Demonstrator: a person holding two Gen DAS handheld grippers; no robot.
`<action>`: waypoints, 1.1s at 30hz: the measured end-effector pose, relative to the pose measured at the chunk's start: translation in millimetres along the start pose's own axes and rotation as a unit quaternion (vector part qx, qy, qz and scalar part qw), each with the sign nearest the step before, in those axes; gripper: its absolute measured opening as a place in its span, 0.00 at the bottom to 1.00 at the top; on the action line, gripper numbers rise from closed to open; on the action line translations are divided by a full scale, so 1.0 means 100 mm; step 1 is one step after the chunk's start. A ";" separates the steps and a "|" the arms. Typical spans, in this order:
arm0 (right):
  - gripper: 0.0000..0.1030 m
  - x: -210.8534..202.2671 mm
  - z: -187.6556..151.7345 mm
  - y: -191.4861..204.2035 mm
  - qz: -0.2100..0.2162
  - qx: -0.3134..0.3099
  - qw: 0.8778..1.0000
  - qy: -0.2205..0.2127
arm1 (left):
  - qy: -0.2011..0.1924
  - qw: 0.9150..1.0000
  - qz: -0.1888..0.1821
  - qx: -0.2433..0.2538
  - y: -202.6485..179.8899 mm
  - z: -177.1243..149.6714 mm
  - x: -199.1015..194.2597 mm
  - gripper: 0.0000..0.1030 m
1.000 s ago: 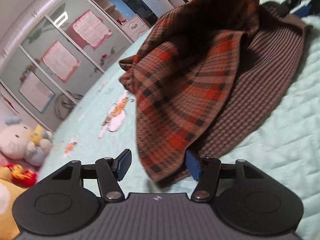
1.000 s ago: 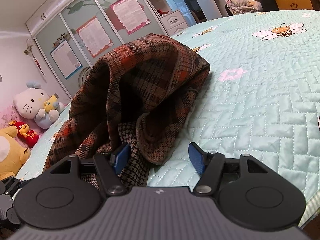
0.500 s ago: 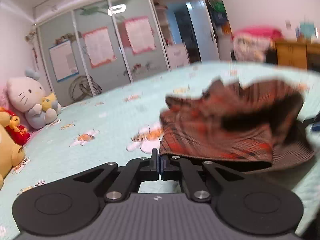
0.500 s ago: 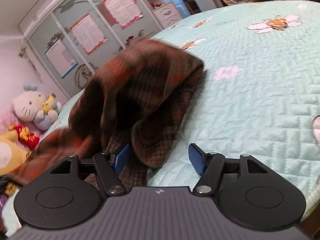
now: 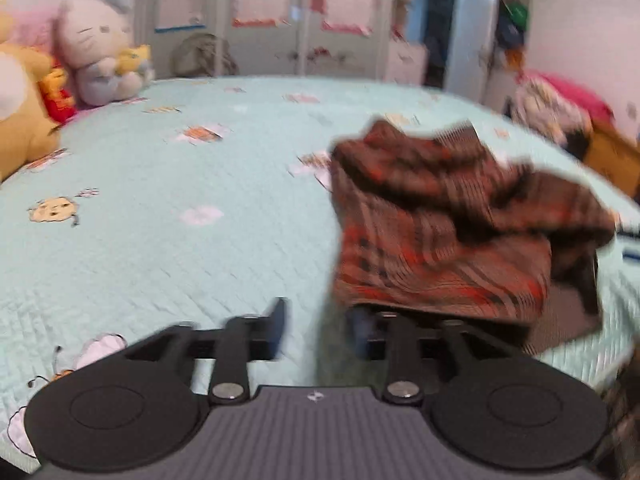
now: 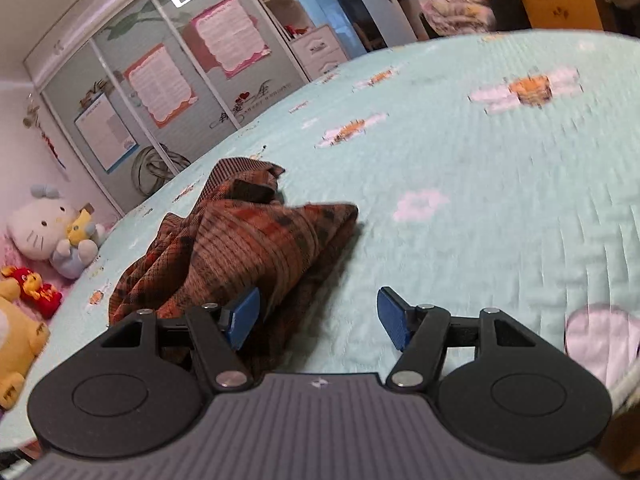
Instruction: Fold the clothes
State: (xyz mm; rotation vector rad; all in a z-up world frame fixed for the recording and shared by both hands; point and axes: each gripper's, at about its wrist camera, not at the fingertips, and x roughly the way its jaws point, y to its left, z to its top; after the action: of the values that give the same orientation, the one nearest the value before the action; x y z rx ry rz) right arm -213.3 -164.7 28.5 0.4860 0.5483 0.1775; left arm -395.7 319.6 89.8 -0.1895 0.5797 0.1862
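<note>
Plaid garment [image 5: 444, 232] seemingly beside left gripper [image 5: 318, 330]

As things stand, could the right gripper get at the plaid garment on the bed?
Probably yes. The right gripper is open, and the plaid garment lies crumpled on the quilted bedspread just ahead, beside its left finger, with nothing between.

Honestly not much here you can actually read. The wardrobe doors [image 6: 168, 92] have three printed sheets [image 6: 226, 40] stuck on them with pink, orange and blue scalloped borders, but the print is way too small to make out. There's also a dark decal [image 6: 94, 94] higher on one door that looks like "LOVE", and a swirly script decal [image 6: 256, 98] lower down that I can't decipher. The left wrist view is too blurry for any text.
</note>
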 end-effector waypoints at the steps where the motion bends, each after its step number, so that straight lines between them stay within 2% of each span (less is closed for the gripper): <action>1: 0.63 0.01 0.04 0.01 0.001 -0.001 1.000 -0.005 | 0.006 0.999 -0.012 -0.030 0.09 0.01 0.01 0.56; 3: 0.63 0.06 0.13 0.02 0.006 0.005 1.000 -0.014 | 0.036 0.993 -0.046 -0.101 0.28 0.02 0.07 0.56; 4: 0.63 0.08 0.18 0.02 0.010 0.008 1.000 -0.018 | 0.055 0.987 -0.063 -0.135 0.36 -0.01 0.10 0.55; 6: 0.63 0.15 0.26 0.05 0.016 0.009 1.000 -0.024 | 0.099 0.968 -0.107 -0.204 0.54 -0.11 0.18 0.49; 8: 0.64 0.24 0.33 0.09 0.022 0.004 0.999 -0.026 | 0.143 0.951 -0.155 -0.224 0.64 -0.19 0.22 0.49; 9: 0.64 0.29 0.36 0.11 0.026 0.003 0.999 -0.026 | 0.157 0.948 -0.170 -0.216 0.67 -0.20 0.21 0.49; 11: 0.64 0.39 0.42 0.13 0.033 0.007 0.999 -0.024 | 0.158 0.956 -0.166 -0.183 0.71 -0.15 0.12 0.48; 12: 0.64 0.44 0.44 0.15 0.035 0.008 0.999 -0.024 | 0.141 0.961 -0.149 -0.186 0.76 -0.11 0.06 0.48; 14: 0.64 0.52 0.50 0.21 0.041 0.005 0.999 -0.027 | 0.106 0.962 -0.125 -0.220 0.90 0.00 -0.02 0.48; 16: 0.64 0.59 0.57 0.31 0.051 -0.005 0.998 -0.037 | 0.069 0.966 -0.099 -0.230 0.95 0.14 -0.06 0.48; 18: 0.64 0.65 0.67 0.45 0.054 -0.033 0.997 -0.051 | 0.041 0.973 -0.081 -0.212 0.87 0.35 -0.01 0.48; 20: 0.64 0.72 0.80 0.60 0.059 -0.059 0.994 -0.065 | 0.020 0.979 -0.080 -0.189 0.71 0.58 0.13 0.48; 23: 0.64 0.86 1.07 0.79 0.082 -0.069 0.991 -0.080 | 0.003 0.984 -0.099 -0.152 0.41 0.97 0.47 0.55; 24: 0.66 0.93 1.17 0.82 0.092 -0.056 0.991 -0.084 | -0.001 0.985 -0.103 -0.135 0.30 1.10 0.62 0.60; 27: 0.70 1.22 1.50 0.88 0.119 0.014 0.989 -0.085 | -0.007 0.990 -0.109 -0.084 -0.06 1.48 1.15 0.66; 28: 0.70 1.36 1.60 0.91 0.123 0.037 0.988 -0.081 | -0.009 0.992 -0.107 -0.069 -0.15 1.56 1.34 0.67; 31: 0.70 1.82 1.82 1.17 0.116 0.054 0.990 -0.060 | -0.011 0.995 -0.094 -0.037 -0.38 1.76 1.90 0.67; 33: 0.70 2.12 1.85 1.31 0.124 0.070 0.988 -0.056 | -0.014 0.995 -0.095 -0.022 -0.50 1.86 2.20 0.67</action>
State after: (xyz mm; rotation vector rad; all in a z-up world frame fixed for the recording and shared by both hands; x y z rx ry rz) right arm 60.3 -62.7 133.0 0.6963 0.3908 0.3495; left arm -106.5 340.4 125.7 -0.2820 0.5266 0.0172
